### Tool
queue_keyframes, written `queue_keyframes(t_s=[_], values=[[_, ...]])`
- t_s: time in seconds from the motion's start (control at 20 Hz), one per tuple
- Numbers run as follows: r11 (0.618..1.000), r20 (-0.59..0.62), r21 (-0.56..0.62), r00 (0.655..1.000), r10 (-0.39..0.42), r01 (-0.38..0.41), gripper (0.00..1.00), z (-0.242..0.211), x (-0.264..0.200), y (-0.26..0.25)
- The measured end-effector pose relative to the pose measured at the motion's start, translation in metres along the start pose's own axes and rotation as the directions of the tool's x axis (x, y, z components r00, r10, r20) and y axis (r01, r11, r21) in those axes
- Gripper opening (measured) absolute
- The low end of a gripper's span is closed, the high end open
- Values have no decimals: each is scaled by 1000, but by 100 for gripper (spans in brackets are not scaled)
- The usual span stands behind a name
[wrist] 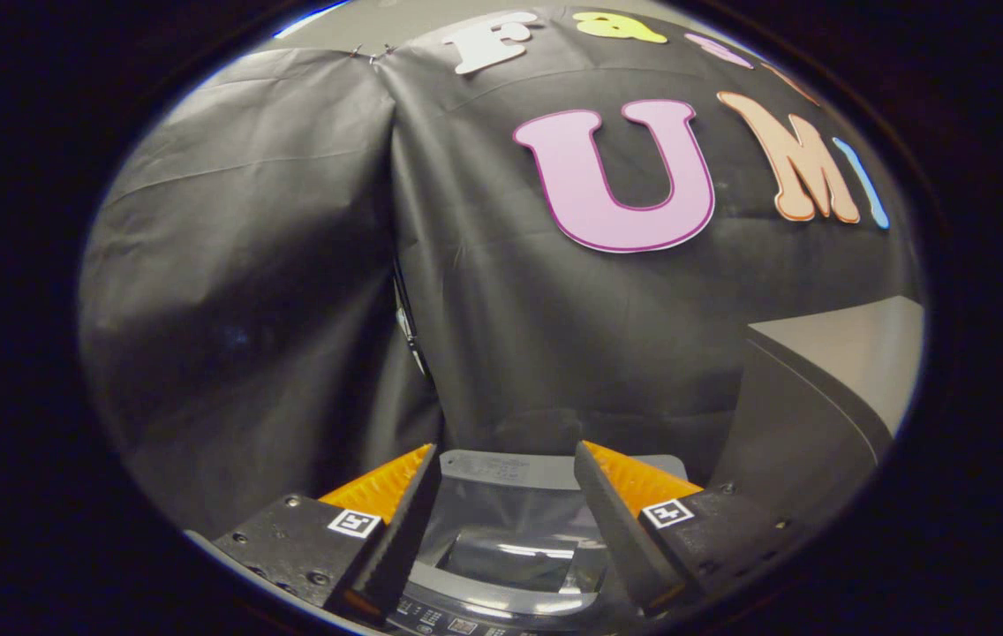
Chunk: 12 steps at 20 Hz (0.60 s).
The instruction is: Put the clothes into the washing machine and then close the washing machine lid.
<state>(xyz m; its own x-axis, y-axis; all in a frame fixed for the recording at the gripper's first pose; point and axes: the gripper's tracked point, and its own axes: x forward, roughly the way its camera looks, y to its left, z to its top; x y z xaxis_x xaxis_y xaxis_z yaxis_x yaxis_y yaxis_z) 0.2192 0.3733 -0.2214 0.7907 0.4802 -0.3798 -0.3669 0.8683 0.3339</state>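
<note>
Your washing machine (pixel 515 565) sits low and straight ahead, its top showing between and just beyond the fingers, with a glassy lid (pixel 510 552) lying flat and the control strip (pixel 444 618) nearest you. A grey sloped unit (pixel 819 397) stands off to the right. No clothes can be made out here. Your hand-held gripper (pixel 506 477) is spread wide, holding nothing, aimed above the machine, so judge the coming move as downward.

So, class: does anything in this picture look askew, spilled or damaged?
Nothing stands out. The grey top-loading washing machine sits below the open, empty tool, its glass lid apparently lying flat and unbroken. No spill is visible.
</note>
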Motion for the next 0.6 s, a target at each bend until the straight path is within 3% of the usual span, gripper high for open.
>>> queue_keyframes(t_s=[0.6], values=[[995, 90, 10, 992, 94, -95, 92, 36, -41, 22]])
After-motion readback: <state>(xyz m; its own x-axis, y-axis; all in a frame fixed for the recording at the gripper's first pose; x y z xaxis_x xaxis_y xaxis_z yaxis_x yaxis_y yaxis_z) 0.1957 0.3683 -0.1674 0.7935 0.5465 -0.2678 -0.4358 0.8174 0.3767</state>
